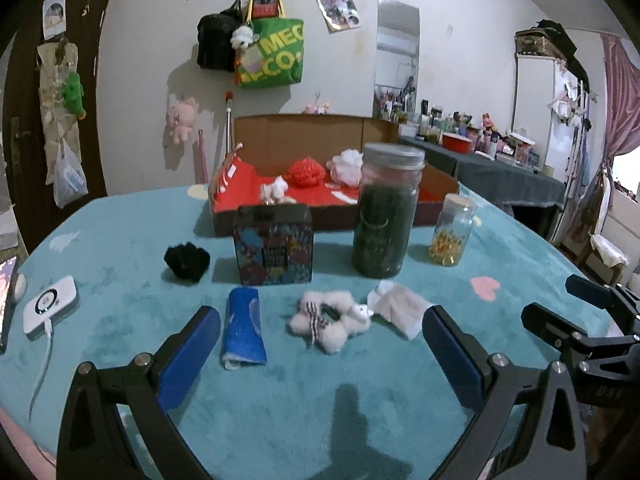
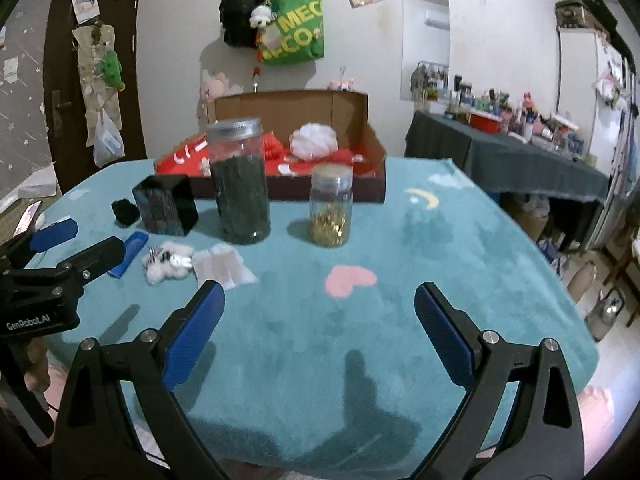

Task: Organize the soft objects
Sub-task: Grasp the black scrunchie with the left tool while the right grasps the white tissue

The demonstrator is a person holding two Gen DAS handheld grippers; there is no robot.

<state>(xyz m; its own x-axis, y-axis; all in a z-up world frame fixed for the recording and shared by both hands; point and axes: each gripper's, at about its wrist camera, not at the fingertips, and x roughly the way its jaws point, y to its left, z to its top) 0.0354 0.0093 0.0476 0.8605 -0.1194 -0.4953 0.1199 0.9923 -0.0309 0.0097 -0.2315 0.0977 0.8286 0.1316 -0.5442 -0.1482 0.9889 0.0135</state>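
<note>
Two handheld grippers hover over a teal plush blanket (image 1: 120,248) covering the table, both with blue-padded jaws spread wide and nothing between them. Directly ahead of the left gripper (image 1: 320,344), between its fingertips and slightly beyond, lie three soft items in a row: a rolled blue cloth (image 1: 243,330) just inside the left finger, a fluffy white scrunchie with a striped bow (image 1: 328,320) at centre, and a folded pale grey-white cloth (image 1: 400,307) near the right finger. Farther ahead stand a square black tin with colourful cartoon print (image 1: 274,245), a tall clear jar with a silver lid and dark green contents (image 1: 384,210), and a small clear jar of yellow capsules (image 1: 452,229). A black fuzzy scrunchie (image 1: 186,261) rests left of the tin. Beyond them, an open cardboard box lined in red (image 1: 436,184) holds a red knitted piece (image 1: 304,173), a white-pink puff (image 1: 346,166) and a small white plush (image 1: 274,190). A white power bank with its cable (image 1: 50,306) sits far left.

The right gripper (image 2: 316,322) is released over bare blanket, a pink heart patch (image 2: 350,280) just ahead of it; the soft items lie ahead to its left, next to the other gripper's fingers.
</note>
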